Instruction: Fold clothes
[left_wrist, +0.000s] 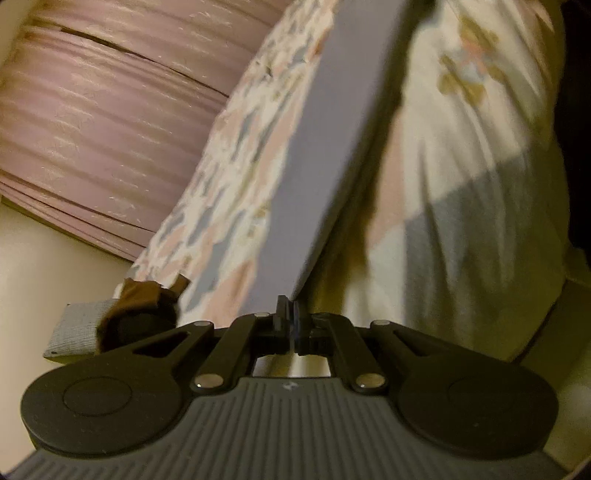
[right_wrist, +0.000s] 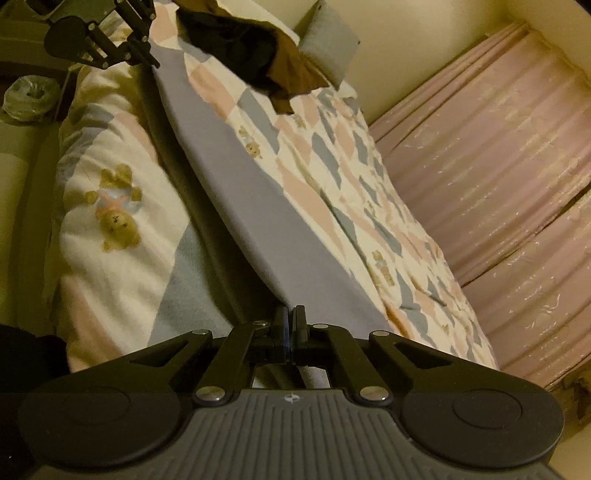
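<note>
Both the left gripper (left_wrist: 286, 314) and right gripper (right_wrist: 290, 325) are clenched on the grey cloth (right_wrist: 236, 177), stretched taut at centre frame; uneven pulling could slip an edge free.

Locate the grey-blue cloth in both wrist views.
Left wrist: the cloth runs as a taut band from top centre down to the left gripper, shut on its edge.
Right wrist: the cloth stretches diagonally from the left gripper at top left to the right gripper at bottom centre.
Shared landmark: the pink curtain, left in the left view, right in the right view.
</note>
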